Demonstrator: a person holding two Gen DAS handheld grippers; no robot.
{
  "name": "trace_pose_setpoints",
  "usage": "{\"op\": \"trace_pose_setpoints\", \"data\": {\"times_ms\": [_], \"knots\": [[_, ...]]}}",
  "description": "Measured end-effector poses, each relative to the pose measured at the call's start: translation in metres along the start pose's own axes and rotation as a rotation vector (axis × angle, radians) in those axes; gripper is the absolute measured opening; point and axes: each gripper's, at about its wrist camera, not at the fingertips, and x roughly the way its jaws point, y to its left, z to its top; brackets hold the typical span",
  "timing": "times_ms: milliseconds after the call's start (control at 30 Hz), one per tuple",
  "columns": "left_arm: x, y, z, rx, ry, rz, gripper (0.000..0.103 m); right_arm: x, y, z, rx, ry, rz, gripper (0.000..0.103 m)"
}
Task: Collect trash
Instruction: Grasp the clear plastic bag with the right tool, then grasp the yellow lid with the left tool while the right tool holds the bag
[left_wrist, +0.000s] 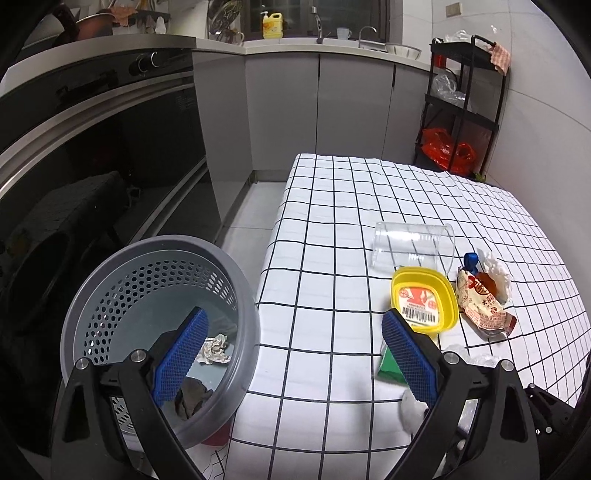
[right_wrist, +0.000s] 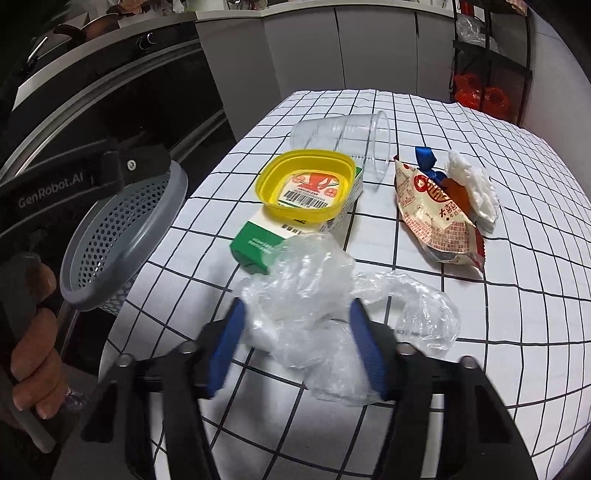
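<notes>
A grey perforated waste basket (left_wrist: 110, 295) stands left of the checked table, with crumpled paper (left_wrist: 216, 349) inside; it also shows in the right wrist view (right_wrist: 125, 236). My left gripper (left_wrist: 291, 343) is open and empty, one finger over the basket, one over the table. My right gripper (right_wrist: 295, 336) has its jaws around a crumpled clear plastic bag (right_wrist: 314, 295) on the table. On the table lie a yellow lid (right_wrist: 306, 184) on a green-white carton (right_wrist: 258, 240), a clear cup (right_wrist: 347, 136) on its side, and a snack wrapper (right_wrist: 436, 214) with white tissue (right_wrist: 472, 184).
A dark oven front (left_wrist: 92, 147) stands at left behind the basket. Grey cabinets (left_wrist: 332, 103) run along the back. A black shelf cart (left_wrist: 461, 110) with red bags stands at back right. The checked tablecloth (left_wrist: 369, 192) covers the table.
</notes>
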Motion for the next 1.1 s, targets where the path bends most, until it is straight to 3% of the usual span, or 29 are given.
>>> {"op": "trace_pose_setpoints", "data": {"times_ms": [100, 300, 633, 833, 1100], "knots": [[0.000, -0.003, -0.001, 0.002, 0.000, -0.007, 0.093, 0.000, -0.002, 0.000, 0.006, 0.005, 0.027, 0.028], [-0.001, -0.008, 0.000, 0.010, -0.001, -0.022, 0.093, -0.012, -0.003, -0.004, -0.006, -0.015, 0.026, 0.013], [0.009, -0.036, -0.001, 0.036, 0.019, -0.066, 0.094, -0.059, -0.043, -0.002, 0.108, -0.117, -0.034, 0.012], [0.026, -0.067, -0.002, 0.069, 0.054, -0.106, 0.094, -0.069, -0.066, 0.004, 0.171, -0.144, -0.075, 0.012], [0.056, -0.094, -0.001, 0.093, 0.099, -0.104, 0.094, -0.073, -0.084, 0.005, 0.204, -0.152, -0.085, 0.012]]}}
